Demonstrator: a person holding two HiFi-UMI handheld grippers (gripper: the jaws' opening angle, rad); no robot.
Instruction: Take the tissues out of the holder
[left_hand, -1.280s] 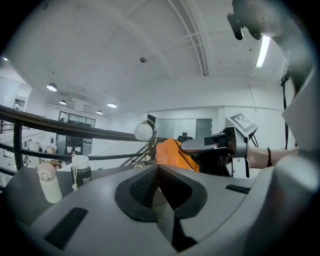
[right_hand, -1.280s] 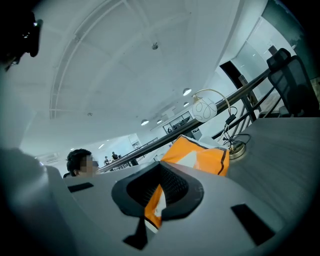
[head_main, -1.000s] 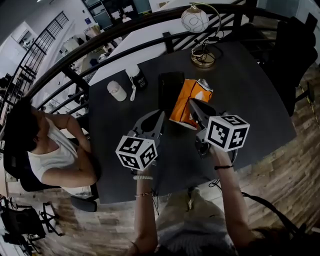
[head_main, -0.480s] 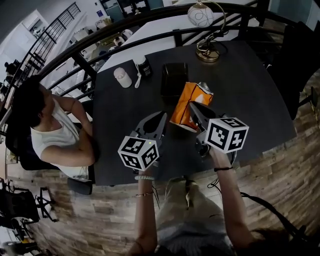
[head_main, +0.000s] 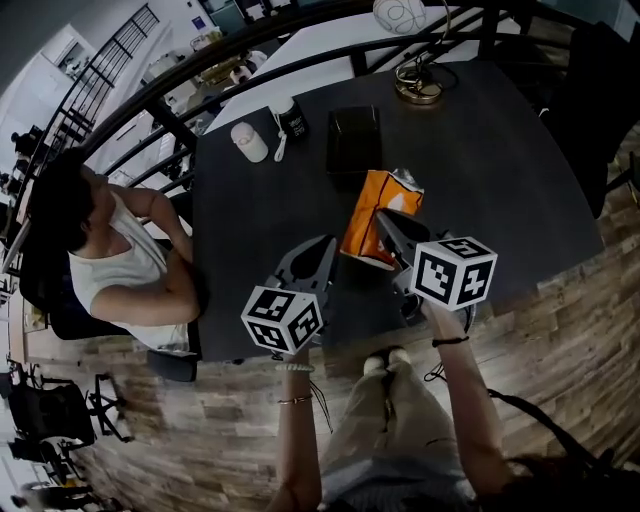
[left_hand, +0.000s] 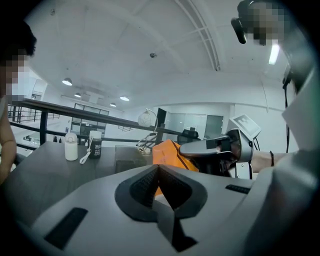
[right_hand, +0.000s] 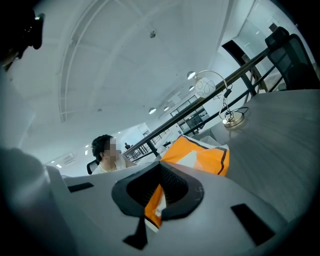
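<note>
**Q:** Tissue pack (head_main: 375, 205) status?

**A:** Pinched in right gripper (head_main: 388, 222), drawn further clear of holder (head_main: 353, 140) at 12 o'clock. Left gripper (head_main: 325, 248) pressed together, empty. Removal appears done; set pack on bench (head_main: 500, 160).

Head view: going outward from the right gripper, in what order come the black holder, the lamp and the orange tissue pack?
1. Orange tissue pack, clamped in the right gripper itself.
2. Black holder, beyond the pack, further up the table.
3. Lamp, at the table's far edge by the railing.
</note>
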